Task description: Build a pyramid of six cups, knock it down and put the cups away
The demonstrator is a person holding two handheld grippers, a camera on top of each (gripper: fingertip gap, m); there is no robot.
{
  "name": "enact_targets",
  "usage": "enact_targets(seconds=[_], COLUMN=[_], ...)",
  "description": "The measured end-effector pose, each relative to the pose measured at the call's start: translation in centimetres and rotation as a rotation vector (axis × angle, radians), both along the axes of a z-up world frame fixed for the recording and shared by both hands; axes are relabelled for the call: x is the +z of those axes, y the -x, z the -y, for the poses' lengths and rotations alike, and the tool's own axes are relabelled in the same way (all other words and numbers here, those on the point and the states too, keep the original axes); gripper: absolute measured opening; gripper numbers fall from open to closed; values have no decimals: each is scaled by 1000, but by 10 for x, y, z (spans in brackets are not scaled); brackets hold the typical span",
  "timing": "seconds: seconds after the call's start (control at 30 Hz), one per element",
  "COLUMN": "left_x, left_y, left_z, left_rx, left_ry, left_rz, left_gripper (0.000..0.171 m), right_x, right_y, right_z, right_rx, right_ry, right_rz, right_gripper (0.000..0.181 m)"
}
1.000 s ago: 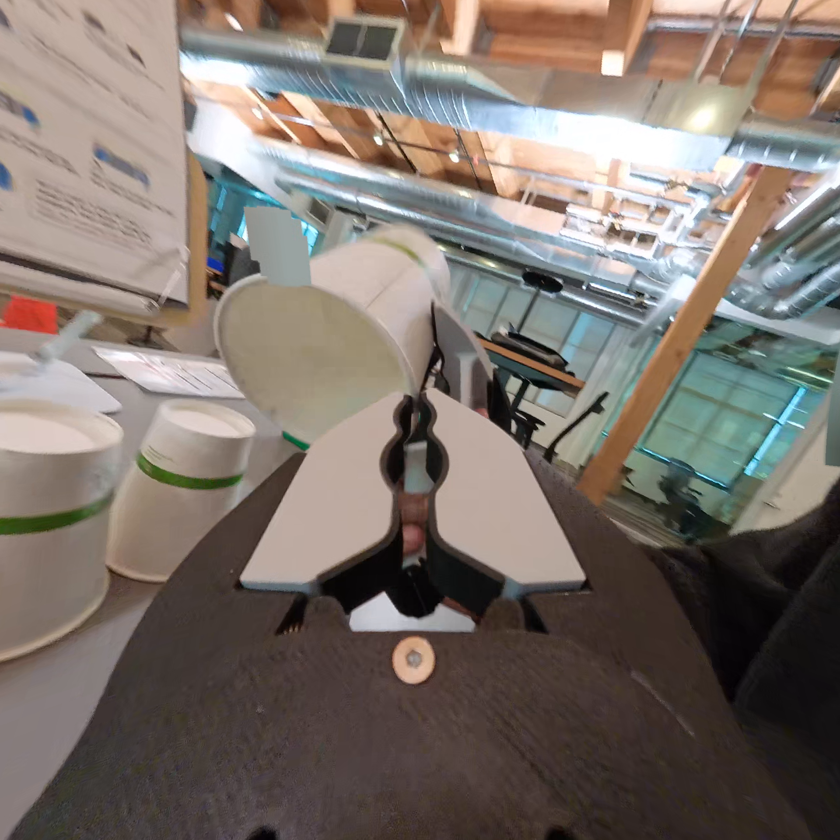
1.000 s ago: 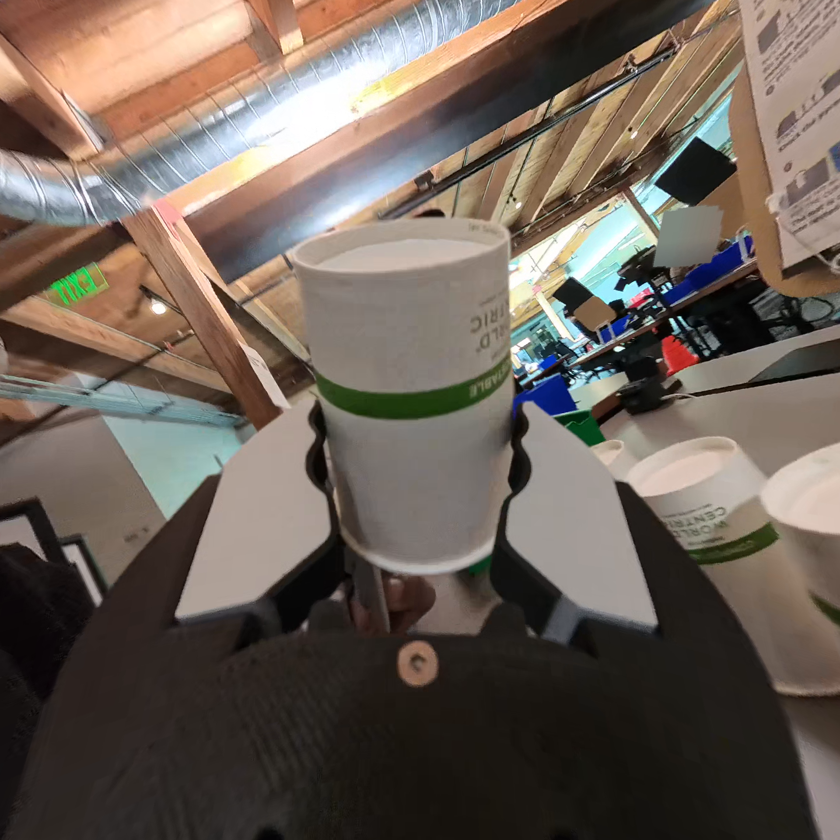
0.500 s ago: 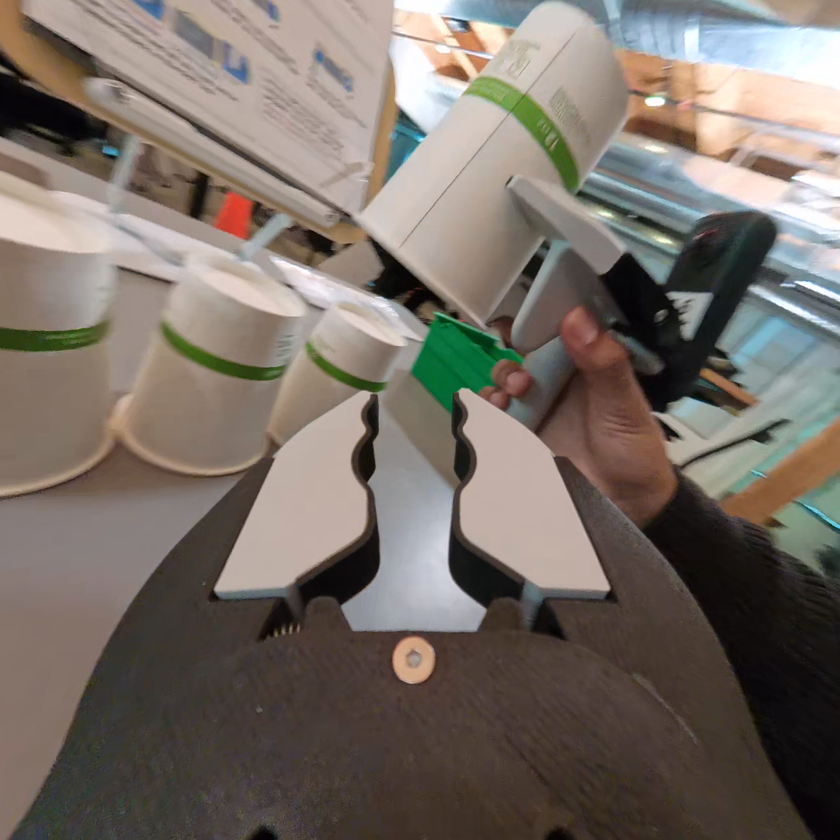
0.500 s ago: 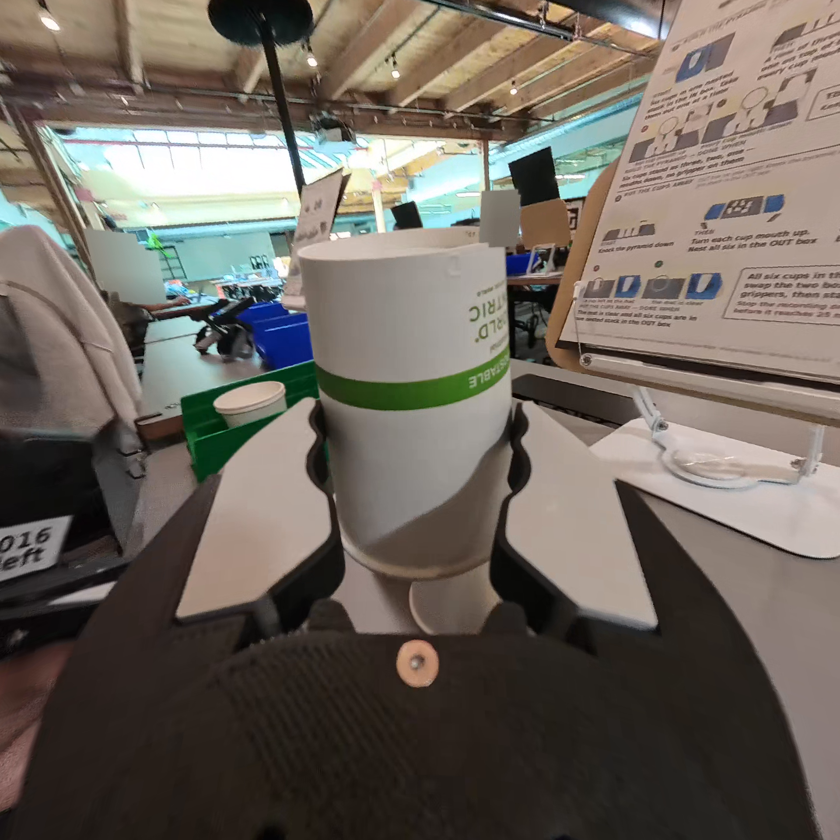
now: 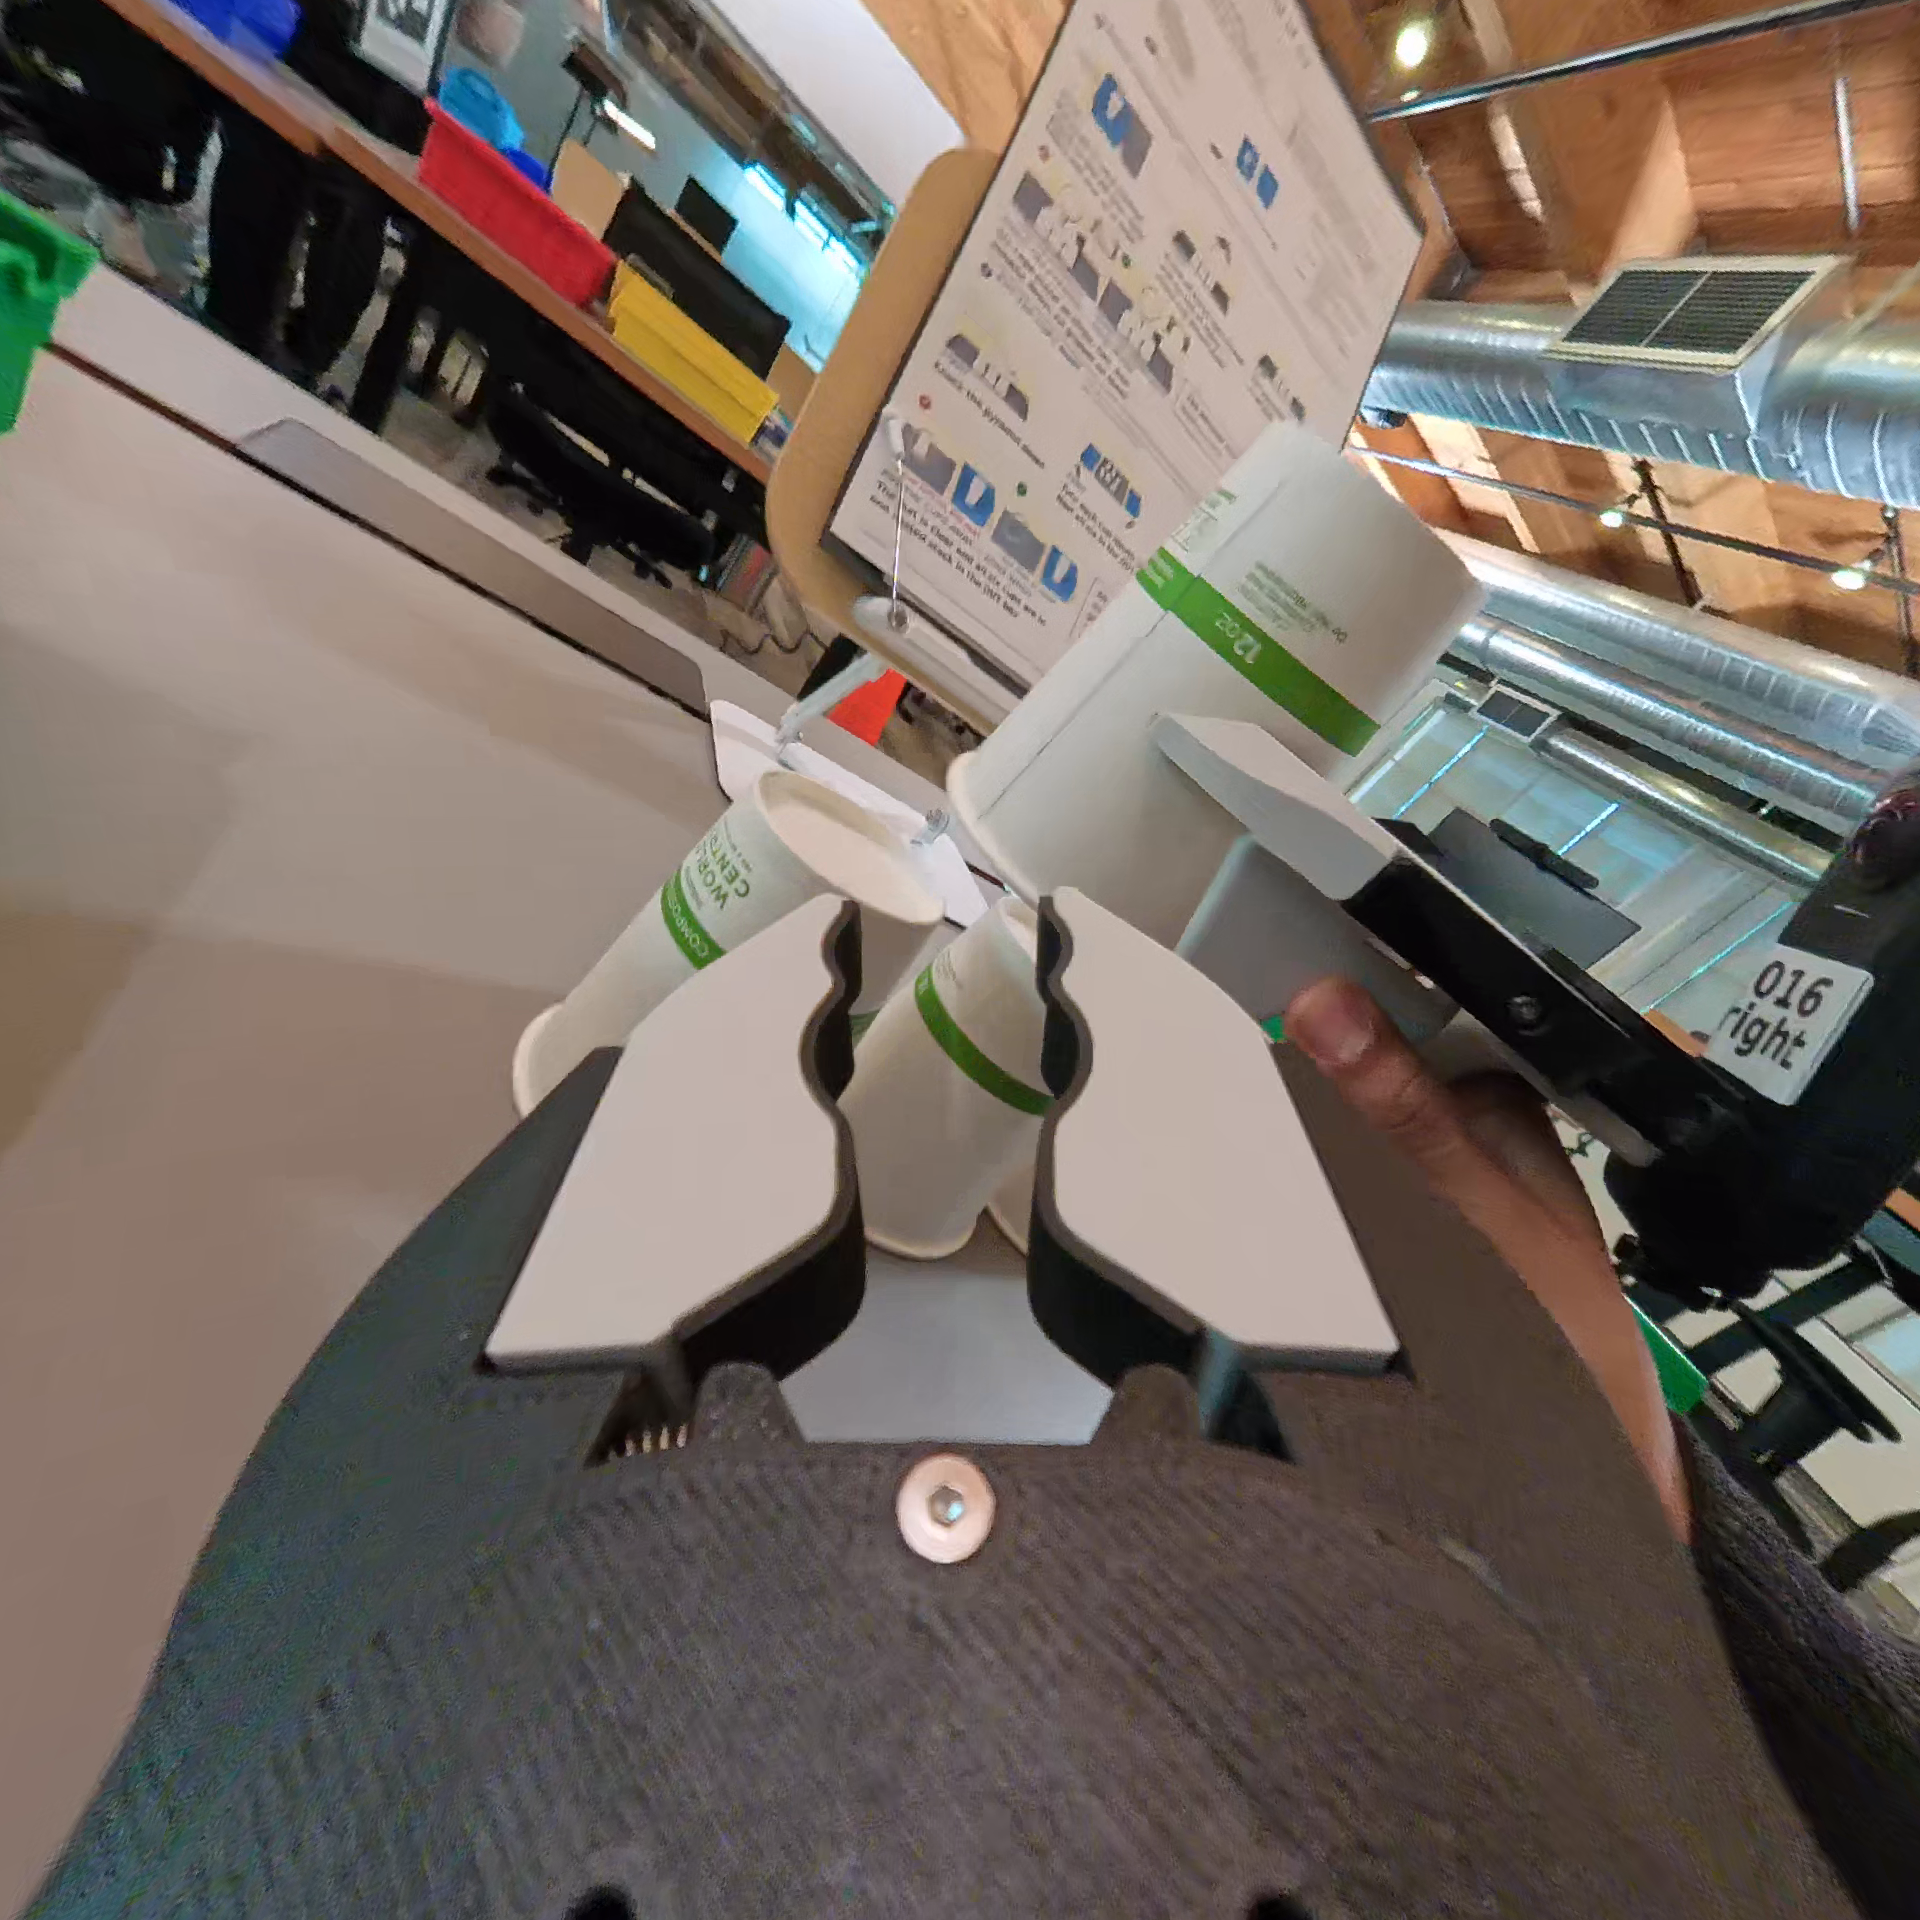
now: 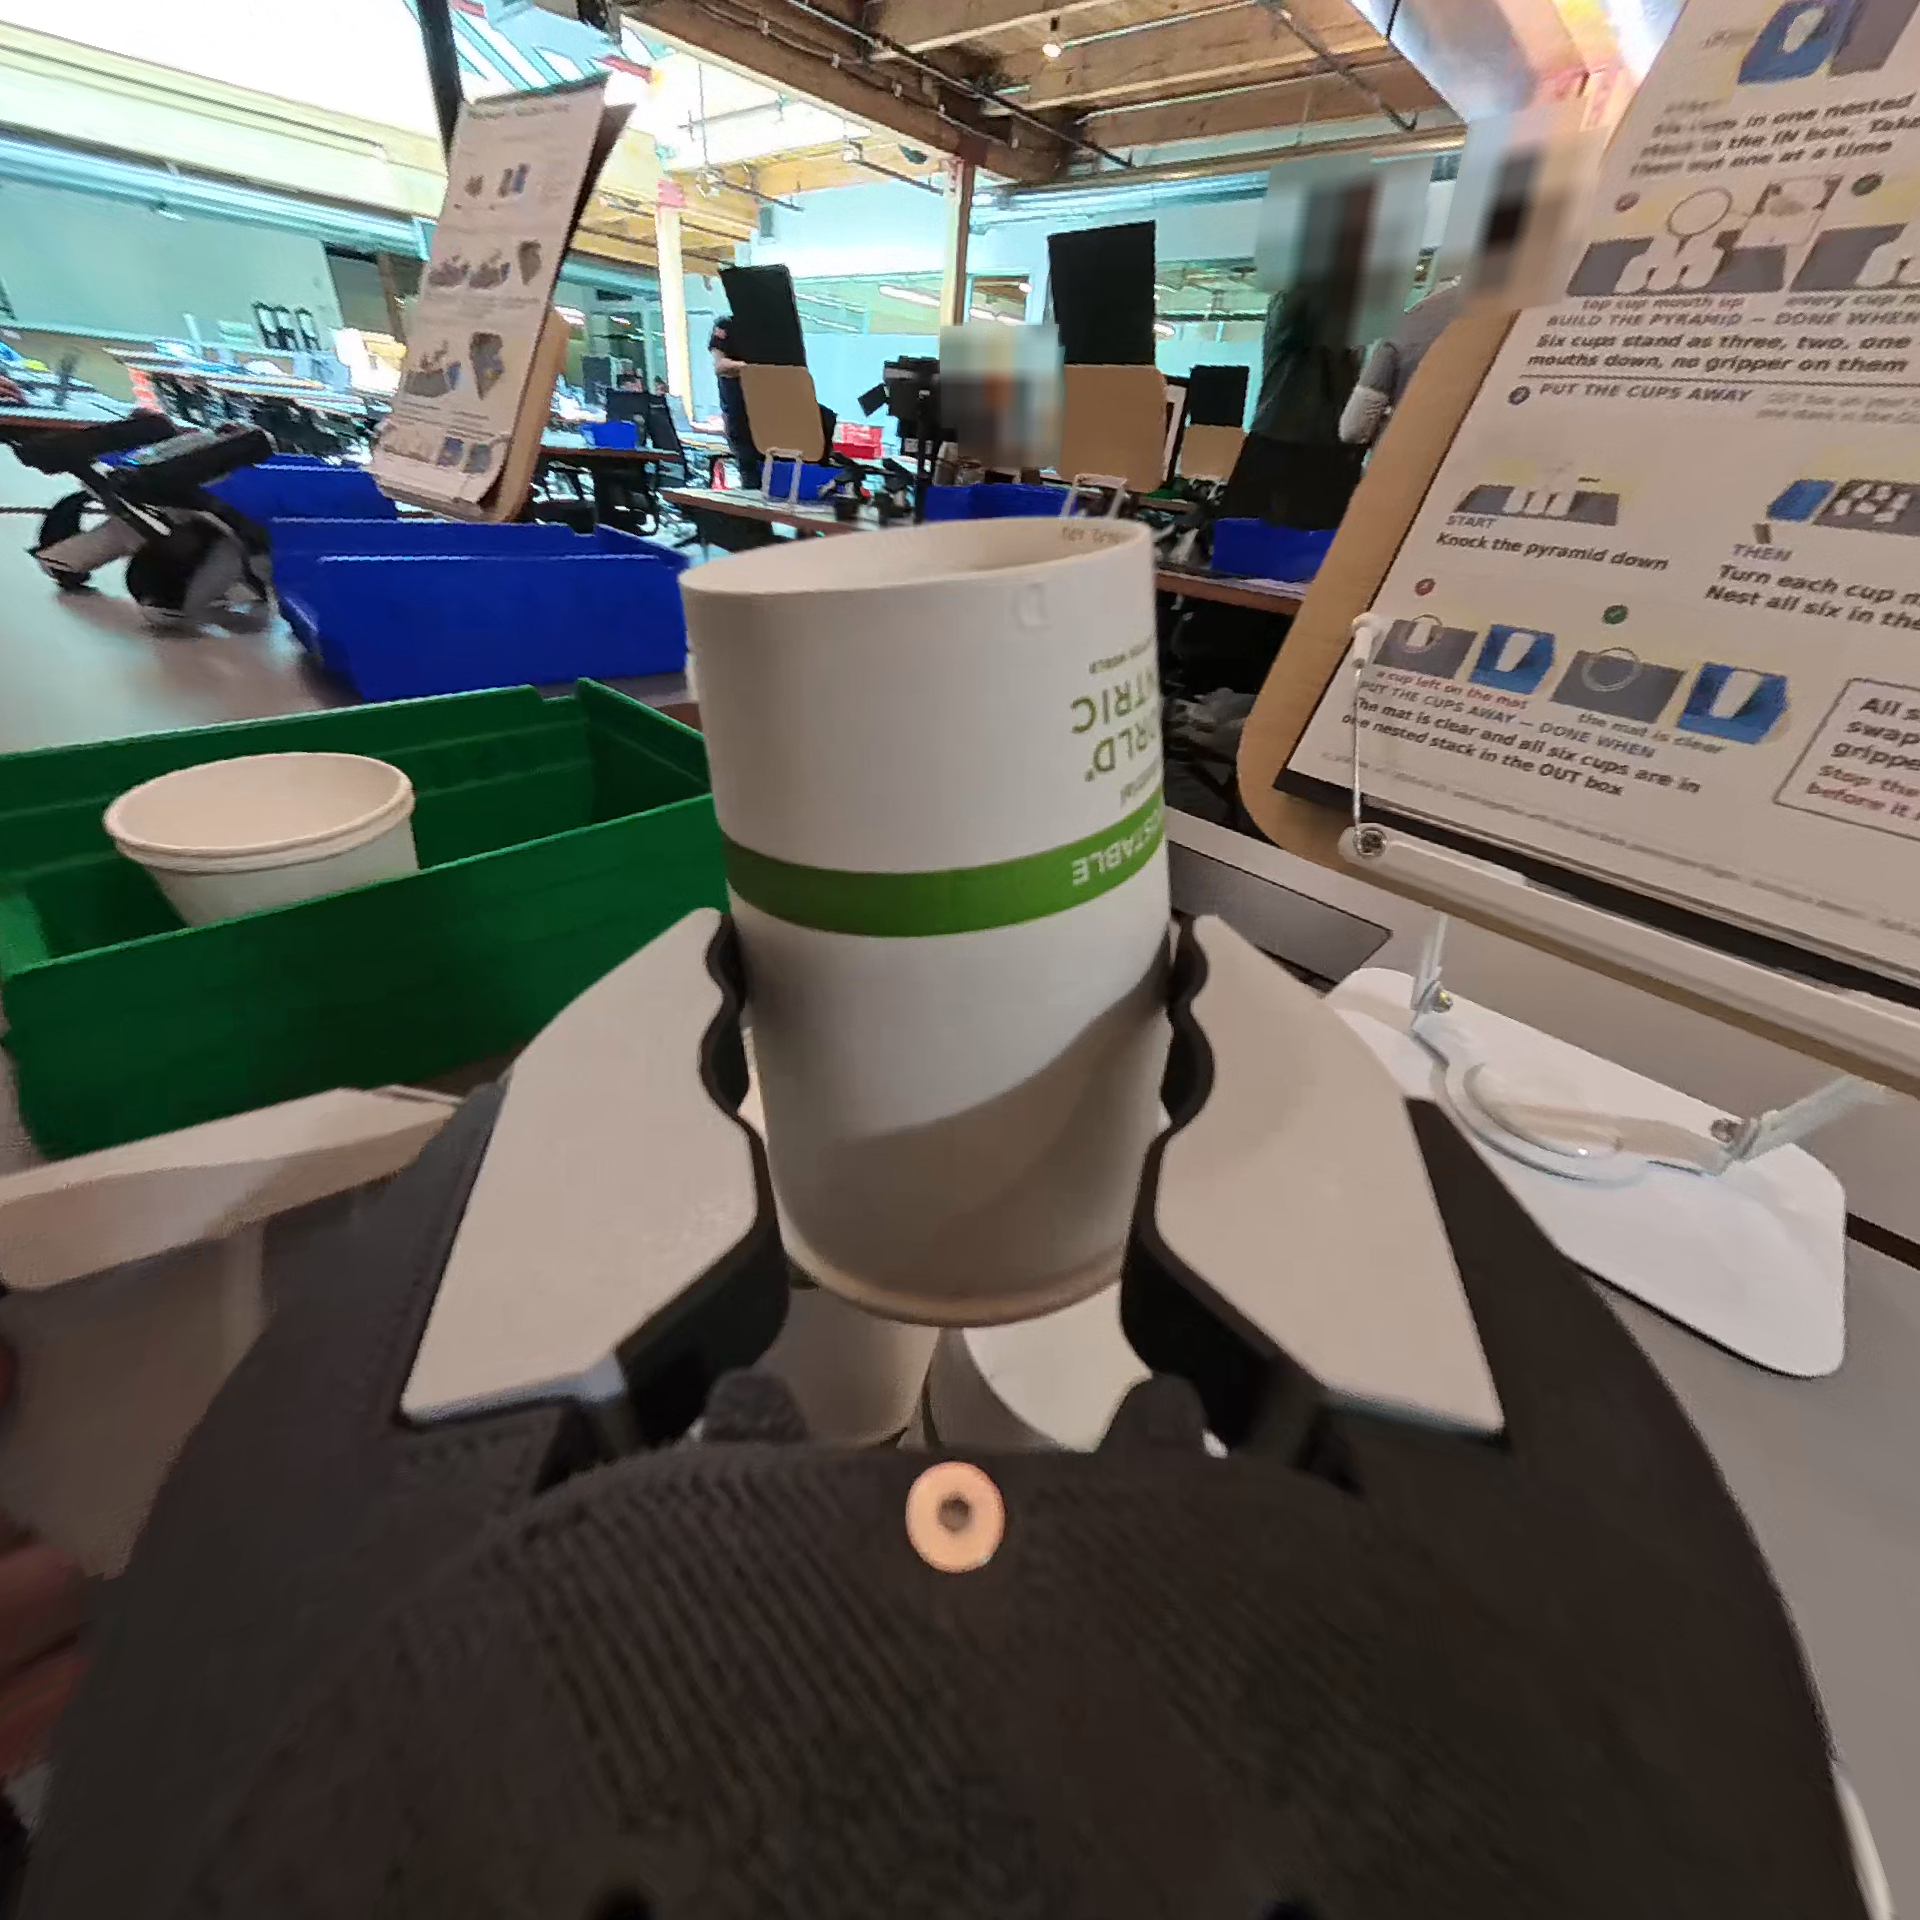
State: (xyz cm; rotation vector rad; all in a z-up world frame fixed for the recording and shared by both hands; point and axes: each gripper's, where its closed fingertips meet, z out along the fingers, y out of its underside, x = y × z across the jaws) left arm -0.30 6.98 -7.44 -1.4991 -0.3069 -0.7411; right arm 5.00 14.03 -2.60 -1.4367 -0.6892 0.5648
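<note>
In our right tongs (image 6: 951, 1049) we are gripping a white paper cup (image 6: 935, 831), their 2 wavy-edged grey fingers (image 6: 613, 1153) pressing on its lower wall from both sides. The cup is standing mouth down, its long axis running from 6 up to 12 o'clock, flat base on top and rolled rim at the bottom. A green band is circling its smooth matte wall, and the printing on it is reading upside down.

Our left tongs (image 5: 945, 1023) are standing apart and holding nothing. Between their tips we are seeing a second banded cup (image 5: 951, 1091) mouth down on the grey bench (image 5: 260, 831), and a third cup (image 5: 727, 914) just beside it at 11 o'clock. Because the view is tilted, both are appearing to lean toward 1 o'clock. At 2 o'clock the gripped cup is hanging above them, a hand (image 5: 1403, 1101) under the right tool.

In the right wrist view, at 9 o'clock, a green plastic bin (image 6: 364, 935) is holding an upright cup (image 6: 265, 831), mouth up. At 2 o'clock a printed instruction sheet on a tan board (image 6: 1621, 582) is leaning on a wire stand.
</note>
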Motion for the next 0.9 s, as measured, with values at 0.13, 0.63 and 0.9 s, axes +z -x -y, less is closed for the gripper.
enact_targets(seconds=[0.13, 0.63, 0.9], left_x=[-8, -9, -17], left_y=[-12, -21, -31], left_z=[0, 1, 1], left_rx=[-57, -71, -127], left_ry=[41, 38, 79], left_rz=[-9, -47, -40], left_gripper=[33, 33, 33], right_x=[-6, -24, -25], right_y=[-1, 0, -11], right_z=[-11, -14, -5], right_rx=[-62, -77, -63], right_ry=[48, 83, 139], right_rz=[-27, -31, -50], right_gripper=[80, 81, 95])
